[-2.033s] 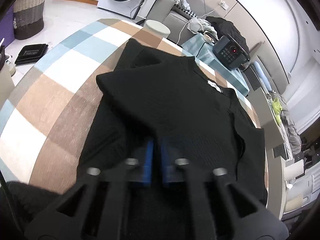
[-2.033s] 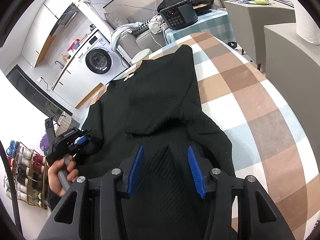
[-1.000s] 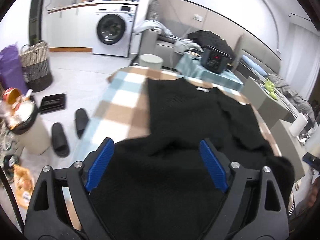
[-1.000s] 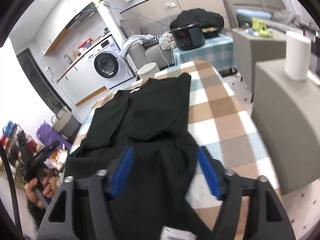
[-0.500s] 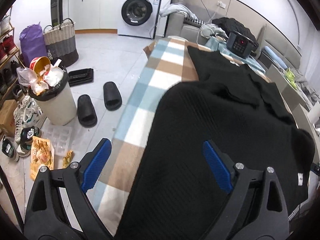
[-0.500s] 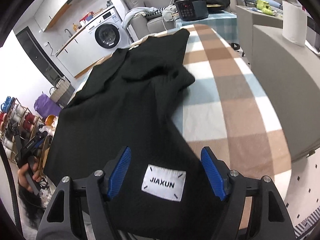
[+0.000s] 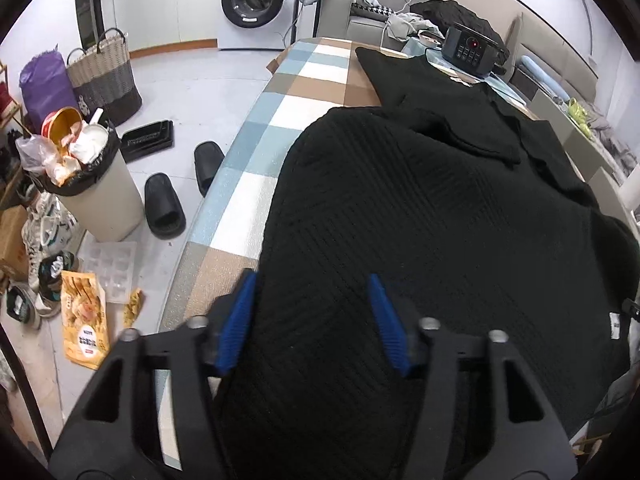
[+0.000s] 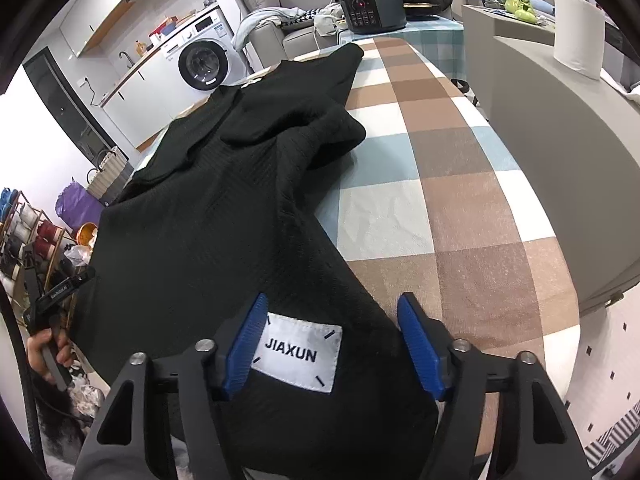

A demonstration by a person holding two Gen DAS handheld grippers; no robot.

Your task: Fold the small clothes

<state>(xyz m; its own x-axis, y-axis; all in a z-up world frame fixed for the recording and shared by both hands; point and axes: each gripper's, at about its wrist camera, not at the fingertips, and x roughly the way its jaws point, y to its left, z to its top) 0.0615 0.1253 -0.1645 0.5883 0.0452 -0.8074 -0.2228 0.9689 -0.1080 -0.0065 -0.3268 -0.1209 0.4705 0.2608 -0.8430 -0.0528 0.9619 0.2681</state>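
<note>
You are standing at the near end of a table (image 8: 460, 184) covered in a brown, blue and white checked cloth, with a black knitted top (image 7: 420, 208) spread along it. Its collar end lies at the far end of the table, near a dark box with buttons (image 8: 372, 10). The hem end hangs over the near edge toward you, showing a white sewn-in label (image 8: 298, 356).

Your left claw (image 7: 312, 312) points down at the left side of the hem. Its blue pads (image 7: 236, 320) have just been closing and now stand partly spread, with the knit bunched between them. They do not look pressed onto it yet. Your right claw (image 8: 332, 340) points down at the right side of the hem, straddling the label. Its pads (image 8: 416, 340) have also been closing and are partly spread, with fabric between them but a gap on the right side.

In the right-hand view, your left hand (image 8: 48, 356) shows at the far left edge, gripping its handle.

This looks like the start of a fold: both claws are taking hold of the hem. The next move probably calls for closing both claws firmly on the cloth, then lifting the hem evenly and carrying it toward the collar. Keep the two sides level so the fold lands straight. The thick knit may slip if the pinch catches only its top layer.

Beside the table, on the floor, are black slippers (image 7: 166, 210) and a full bin (image 7: 92, 184).
</note>
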